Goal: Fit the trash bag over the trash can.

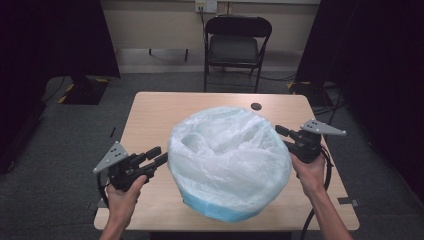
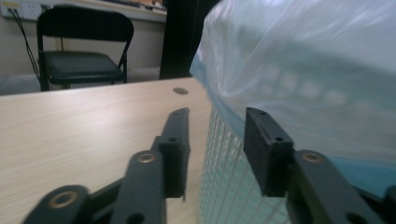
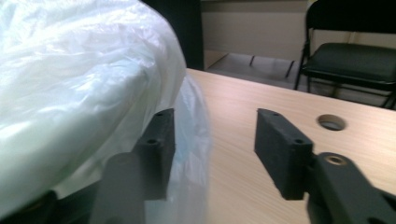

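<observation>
Plastic film is the thing in hand here: a thin, translucent bag liner (image 1: 227, 150) draped over a blue mesh basket (image 1: 220, 210) that stands in the middle of the counter (image 1: 150, 115), nearer the person's edge. By the look of it the liner is very light, limp and slippery, likely to crumple, slide or tear if pinched hard, while the basket under it seems a stiffer, light lattice wall that could skid across the wood when pushed from one side only. The safest hold, I judge, is on the overhanging hem of film at either flank, where it folds down over the rim, taken from both sides at once. The left claw (image 1: 159, 156) sits just beside the basket's left flank, jaws partly spread with nothing between them; in the left gripper view its pads frame the mesh wall and the blue rim. The right claw (image 1: 281, 133) is at the right flank, jaws moderately apart and holding nothing, one pad close against the film. A cable hole (image 1: 256, 106) lies behind the basket, and a folding chair (image 1: 235, 47) stands well beyond the counter; neither is in the way.
</observation>
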Demonstrator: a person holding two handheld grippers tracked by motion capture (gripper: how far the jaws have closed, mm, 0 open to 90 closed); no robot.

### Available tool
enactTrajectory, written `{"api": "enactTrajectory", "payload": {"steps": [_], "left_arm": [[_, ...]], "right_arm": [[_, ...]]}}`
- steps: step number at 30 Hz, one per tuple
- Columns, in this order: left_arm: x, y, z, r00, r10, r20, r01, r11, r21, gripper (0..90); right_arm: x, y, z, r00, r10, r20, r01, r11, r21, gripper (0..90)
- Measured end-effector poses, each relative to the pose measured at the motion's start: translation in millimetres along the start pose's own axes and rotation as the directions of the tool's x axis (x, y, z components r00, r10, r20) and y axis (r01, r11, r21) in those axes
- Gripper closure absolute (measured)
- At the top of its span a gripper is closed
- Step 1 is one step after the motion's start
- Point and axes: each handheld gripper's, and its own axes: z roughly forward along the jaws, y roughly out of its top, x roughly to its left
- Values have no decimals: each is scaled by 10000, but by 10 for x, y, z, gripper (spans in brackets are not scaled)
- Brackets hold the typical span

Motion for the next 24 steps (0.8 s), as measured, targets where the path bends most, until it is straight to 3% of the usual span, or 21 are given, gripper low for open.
{"api": "enactTrajectory", "payload": {"steps": [3,6,12,18,22,23,24], "left_arm": [[-55,61,-144,9998,202,38,-201,9995,-241,525],[-147,98,-216,9976,487,497,-471,9983,-333,476],[-350,142,-278,9871,411,1546,-270,9954,-921,385],[-553,167,-243,9774,709,1991,-501,9929,-1077,252],[-625,110,-173,9739,730,2151,-591,9958,-702,263],[-631,97,-175,9709,704,2291,-570,9963,-647,286],[-648,83,-191,9724,868,2166,-741,9951,-661,377]], "right_arm": [[-43,18,-151,9989,22,472,-20,10000,-46,377],[-86,46,-295,9984,175,540,-152,9990,-428,365],[18,83,-488,9998,-56,191,72,9963,-854,397],[128,124,-534,9994,-317,102,325,9952,-919,423],[114,123,-523,9999,-158,38,161,9956,-920,430],[114,122,-521,9998,-181,64,186,9957,-912,436],[114,122,-521,9997,-188,132,199,9956,-916,444]]}}
